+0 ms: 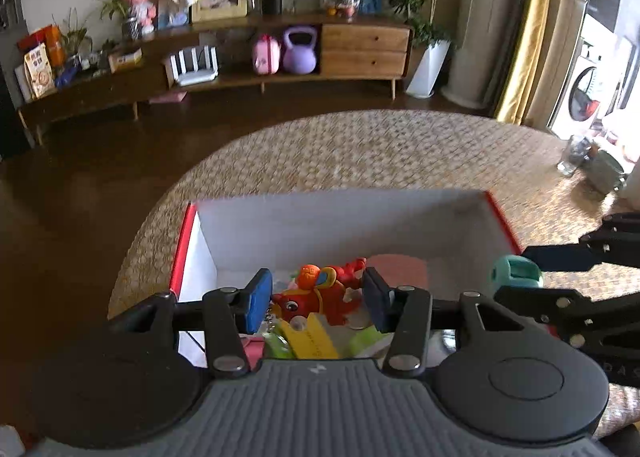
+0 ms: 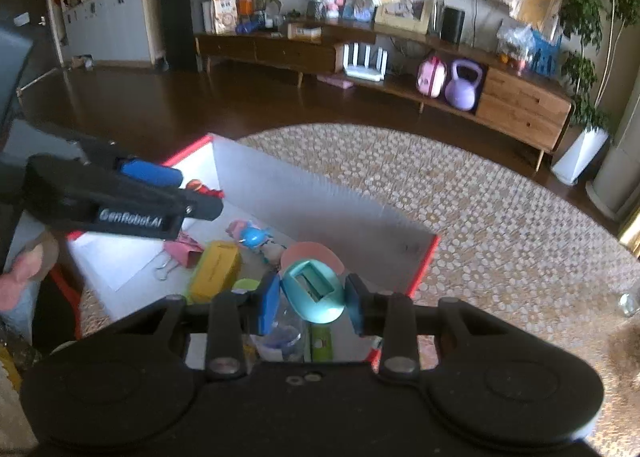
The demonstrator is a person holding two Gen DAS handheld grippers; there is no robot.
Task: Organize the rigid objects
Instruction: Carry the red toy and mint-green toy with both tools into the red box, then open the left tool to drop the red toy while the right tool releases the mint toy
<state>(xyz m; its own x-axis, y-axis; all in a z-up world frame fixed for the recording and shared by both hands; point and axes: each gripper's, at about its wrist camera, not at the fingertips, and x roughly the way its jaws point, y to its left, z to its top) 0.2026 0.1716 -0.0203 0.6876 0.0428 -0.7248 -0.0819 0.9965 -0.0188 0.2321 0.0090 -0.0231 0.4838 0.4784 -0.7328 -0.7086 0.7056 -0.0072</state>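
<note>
Rigid small objects are gathered in one shallow cardboard box [image 2: 320, 193] with white inner walls and red outer edges, which is set on a round woven mat [image 2: 480, 209] on the dark wooden floor.

Inside the box, several things are counted in the right wrist view: one yellow rectangular block [image 2: 216, 271], one pink binder clip [image 2: 182, 251] with wire handles, one small blue-and-pink figurine [image 2: 252, 236] lying on its side, one flat pink disc [image 2: 310, 251], and one green bar [image 2: 321, 343] near the close wall. A clear item with blue marks lies beside the green bar, but what it is cannot be told.

One red plastic fish toy [image 1: 316, 293] with an orange and yellow top is seen between the pads of the left gripper [image 1: 316, 299], above the box contents; the pads are closed against its sides, partly apart.

One teal oval plastic piece [image 2: 314, 291] with a rectangular hole is clamped by the right gripper [image 2: 312, 303], whose blue pads press on either side of it, narrowly spaced. It is held over the near part of the box.
</note>
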